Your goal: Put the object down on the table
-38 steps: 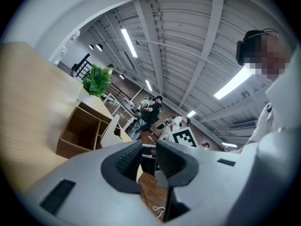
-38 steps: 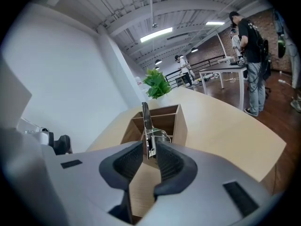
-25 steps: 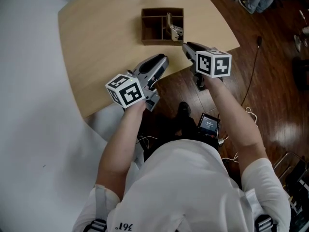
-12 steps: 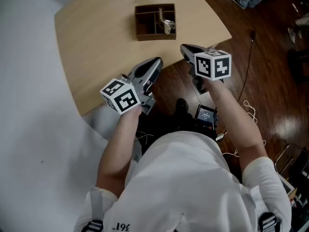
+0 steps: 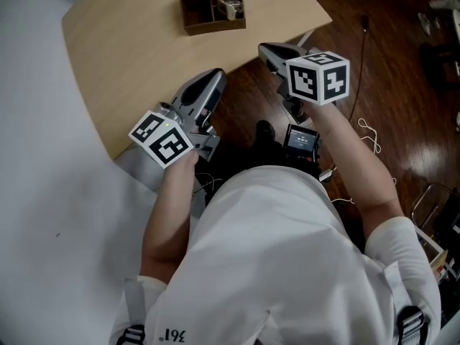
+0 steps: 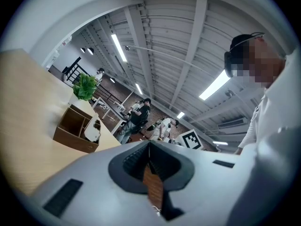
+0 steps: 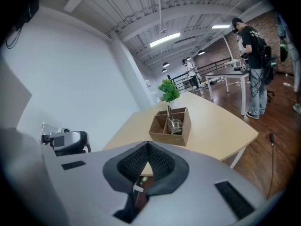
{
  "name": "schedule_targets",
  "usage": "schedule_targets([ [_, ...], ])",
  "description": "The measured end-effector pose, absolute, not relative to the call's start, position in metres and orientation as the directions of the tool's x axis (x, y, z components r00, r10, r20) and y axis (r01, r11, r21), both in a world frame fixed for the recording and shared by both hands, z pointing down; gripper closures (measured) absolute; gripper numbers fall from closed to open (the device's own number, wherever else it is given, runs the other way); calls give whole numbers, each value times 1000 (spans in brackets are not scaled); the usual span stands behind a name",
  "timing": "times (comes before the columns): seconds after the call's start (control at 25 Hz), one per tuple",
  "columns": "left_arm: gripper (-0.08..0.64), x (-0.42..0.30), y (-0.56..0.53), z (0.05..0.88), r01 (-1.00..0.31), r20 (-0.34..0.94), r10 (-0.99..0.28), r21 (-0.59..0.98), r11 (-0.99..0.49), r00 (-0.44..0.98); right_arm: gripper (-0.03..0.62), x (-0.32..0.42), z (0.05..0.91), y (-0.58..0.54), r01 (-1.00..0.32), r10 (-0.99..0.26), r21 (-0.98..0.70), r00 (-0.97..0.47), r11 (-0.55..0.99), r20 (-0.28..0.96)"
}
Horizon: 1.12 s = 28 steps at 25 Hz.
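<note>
A brown wooden divider box [image 5: 210, 6] stands on the light wooden table [image 5: 136, 56], and a white-and-metal object [image 5: 231, 7] rests in its right compartment. The same box [image 7: 171, 125] and object [image 7: 175, 125] show in the right gripper view, and the box [image 6: 76, 129] again in the left gripper view. My left gripper [image 5: 214, 75] hangs over the table's near edge, shut and empty. Just off that edge, over the floor, my right gripper [image 5: 265, 49] is also shut and empty. Both sit well short of the box.
A green plant [image 7: 168, 90] stands behind the box. Below me, a small device with a screen [image 5: 299, 138] and a white cable [image 5: 368, 131] lie on the dark wood floor [image 5: 388, 121]. Several people and another table [image 7: 230, 73] are in the background.
Both grippers have drawn back toward my body, away from the box, which now sits higher in the head view. Both stayed shut and empty.
</note>
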<state>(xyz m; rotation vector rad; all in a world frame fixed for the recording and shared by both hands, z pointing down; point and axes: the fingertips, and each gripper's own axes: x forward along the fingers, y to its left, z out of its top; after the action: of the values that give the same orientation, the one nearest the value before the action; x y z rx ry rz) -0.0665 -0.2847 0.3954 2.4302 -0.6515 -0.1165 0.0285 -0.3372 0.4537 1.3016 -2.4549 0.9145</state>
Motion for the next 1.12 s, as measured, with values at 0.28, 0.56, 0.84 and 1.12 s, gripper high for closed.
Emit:
schedule_targets([
  [0.28,558,-71,-261,388,-416,70,-466,578,-702,882,589,32,445,-309,-800,-670,-420,-593,428,447],
  [0.56,558,-76,-242,377,-402,56,-454,573,-714,889,589,32,425,-288,-790,-682,-428,-604,440,413],
  [0.84,558,-82,-224,372,-408,61,-461,577,-708,885,589,39,416,-266,-789,-695,-443,-599,426,398],
  [1.12,558,-91,-214,367,-419,63,-476,583,-696,877,589,51,415,-253,-798,-708,-454,-581,397,402],
])
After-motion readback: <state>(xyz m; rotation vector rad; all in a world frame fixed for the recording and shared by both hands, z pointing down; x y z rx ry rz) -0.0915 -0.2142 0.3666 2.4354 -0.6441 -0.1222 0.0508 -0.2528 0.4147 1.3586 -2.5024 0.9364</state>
